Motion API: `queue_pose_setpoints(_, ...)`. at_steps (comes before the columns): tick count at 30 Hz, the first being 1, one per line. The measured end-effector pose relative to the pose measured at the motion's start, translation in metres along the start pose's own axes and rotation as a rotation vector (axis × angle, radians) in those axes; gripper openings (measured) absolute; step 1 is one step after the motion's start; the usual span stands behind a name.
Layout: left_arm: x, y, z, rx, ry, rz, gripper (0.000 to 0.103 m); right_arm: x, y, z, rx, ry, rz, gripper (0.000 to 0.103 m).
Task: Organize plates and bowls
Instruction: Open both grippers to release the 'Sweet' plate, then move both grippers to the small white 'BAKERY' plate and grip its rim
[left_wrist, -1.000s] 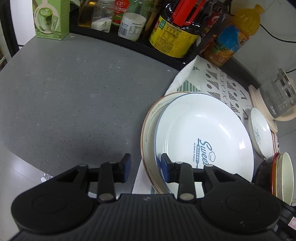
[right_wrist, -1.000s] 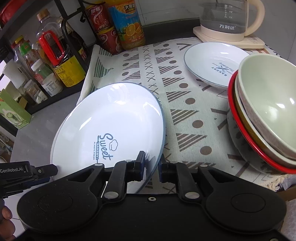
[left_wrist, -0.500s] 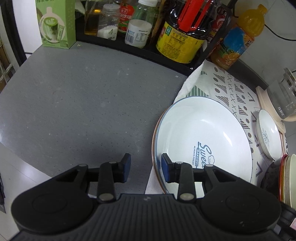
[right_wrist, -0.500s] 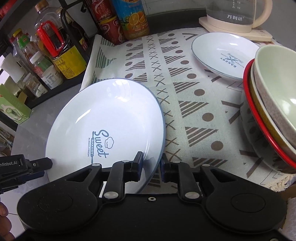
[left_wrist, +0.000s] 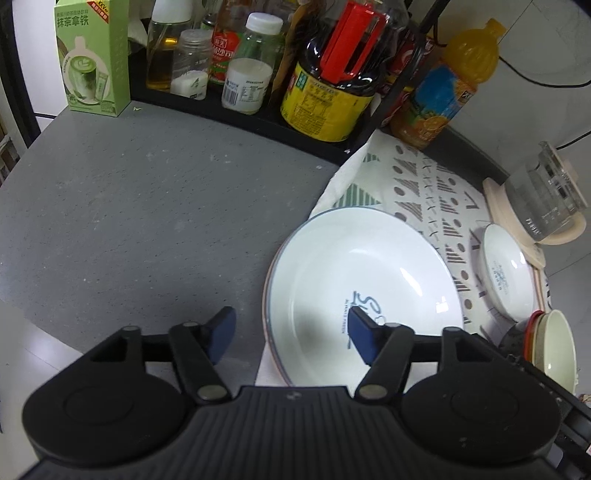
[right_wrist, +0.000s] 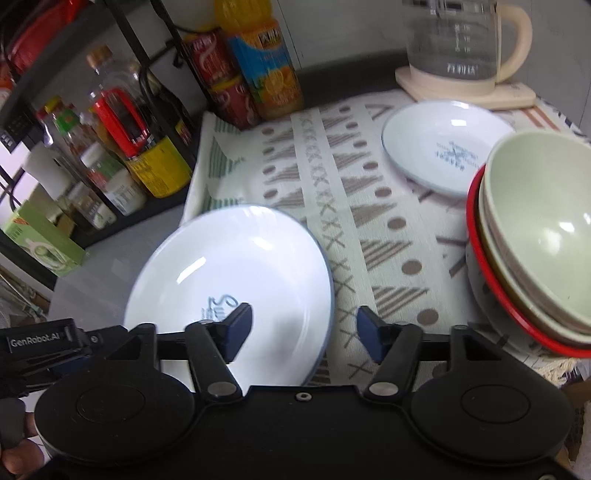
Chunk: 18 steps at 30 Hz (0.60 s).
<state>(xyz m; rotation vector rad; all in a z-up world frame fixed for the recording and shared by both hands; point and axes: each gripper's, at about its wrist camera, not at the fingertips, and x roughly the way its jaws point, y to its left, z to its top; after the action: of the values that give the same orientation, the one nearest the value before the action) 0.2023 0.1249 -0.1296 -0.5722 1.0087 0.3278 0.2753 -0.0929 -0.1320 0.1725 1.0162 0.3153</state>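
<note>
Grey speckled countertop (left_wrist: 129, 206), partly covered by a patterned cloth (right_wrist: 369, 206); condiment rack (left_wrist: 258, 114) along the back edge.

Left gripper (left_wrist: 291, 332): jaws spread wide, holding nothing, straddling the near-left rim of the large white plate (left_wrist: 362, 288). Right gripper (right_wrist: 304, 328): likewise spread wide and empty, left finger over the plate's printed centre, right finger over bare cloth.

Large white plate lay flat at the cloth's left edge. A reddish-brown rim showed just under its left edge in the left wrist view, so it appeared to sit on a second plate; judged stacked, not confirmed.

Outward: small white plate (right_wrist: 443, 147) lay alone on the cloth, just in front of the glass kettle (right_wrist: 461, 40). Bowl stack (right_wrist: 535, 240) at right: pale green bowl nested on top, further bowls below, a red-rimmed one lowest visible. Every dish looked empty.

Progress, as judged: bowls nested, large plates stacked. Remaining: small plate not yet joined to a stack.
</note>
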Motion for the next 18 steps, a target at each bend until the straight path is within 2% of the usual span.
queue_pose_setpoints(2,-0.003,-0.002,0.000,0.003,-0.004,-0.005,0.075,-0.007,-0.001,0.003,0.003,-0.023,0.003,0.079)
queue_pose_setpoints(5,-0.006,-0.007,0.000,0.011,-0.006,-0.020,0.077,-0.016,-0.003,0.006,0.004,-0.057,0.005,0.089)
queue_pose_setpoints(11,-0.011,-0.023,-0.001,0.044,-0.009,-0.043,0.082,-0.035,-0.008,0.010,0.008,-0.115,-0.013,0.097)
queue_pose_setpoints(18,-0.009,-0.042,0.002,0.076,-0.002,-0.076,0.083,-0.059,-0.019,0.019,0.003,-0.182,-0.049,0.103)
